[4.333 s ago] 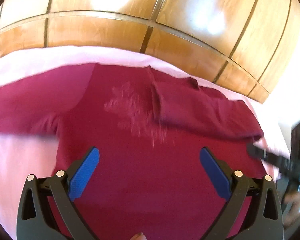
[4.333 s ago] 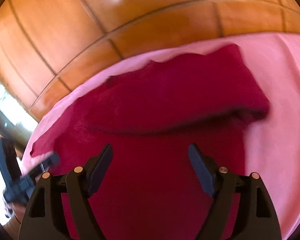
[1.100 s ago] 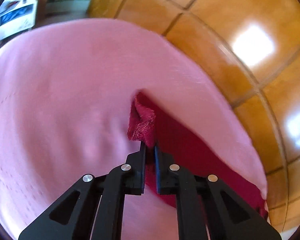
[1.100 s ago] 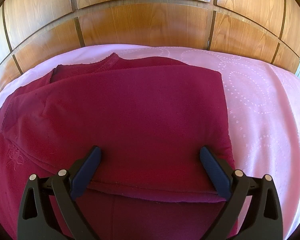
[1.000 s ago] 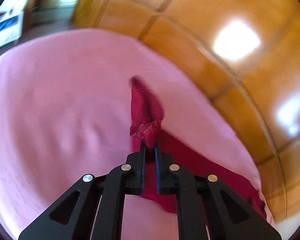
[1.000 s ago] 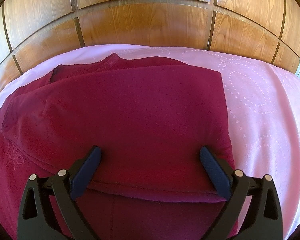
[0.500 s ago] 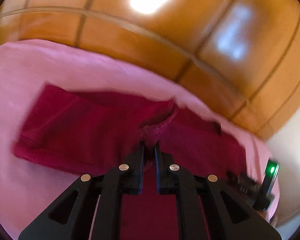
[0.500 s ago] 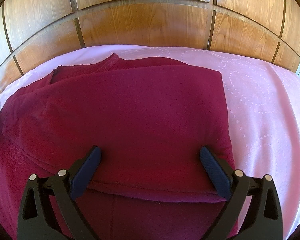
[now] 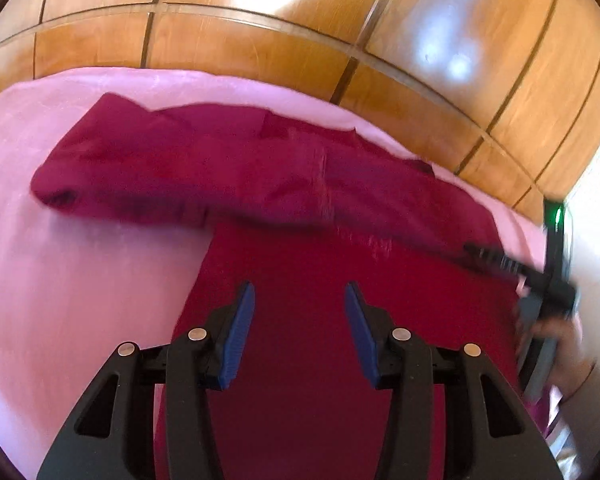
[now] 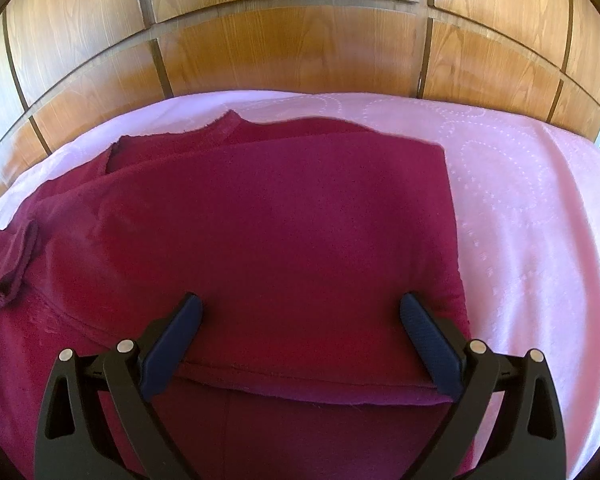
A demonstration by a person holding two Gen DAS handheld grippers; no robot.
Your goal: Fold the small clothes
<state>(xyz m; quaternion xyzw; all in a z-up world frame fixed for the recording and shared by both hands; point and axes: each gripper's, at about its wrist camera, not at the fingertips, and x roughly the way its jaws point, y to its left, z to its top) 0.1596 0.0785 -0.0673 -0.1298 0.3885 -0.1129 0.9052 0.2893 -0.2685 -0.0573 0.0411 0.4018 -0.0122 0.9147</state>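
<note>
Folding in progress — one dark red long-sleeved top (image 10: 284,232) laid flat on a pink bedcover (image 10: 540,200), wooden panelled headboard (image 10: 292,52) at the far side.

Item 1, garment: right sleeve and side already turned inward, giving a straight folded edge along the right. Left sleeve (image 9: 172,176) now lies across the chest toward the right — its cuff reaches near the middle of the body, slightly rumpled in the right wrist view. Lower body of the top not yet folded; hem out of view at the near edge.

Item 2, left gripper (image 9: 298,328): jaws opening, blue pads apart, nothing between them; poised above the near body of the top, the sleeve lying free beyond it.

Item 3, right gripper (image 10: 300,344): jaws wide, empty, hovering over the folded right portion. Seen also from the left wrist view at the far right, carried in a hand (image 9: 556,344).

Progress, judged: both sleeves in, roughly halfway. Remaining, likely: smooth the left sleeve, then fold the near hem up toward the collar.
</note>
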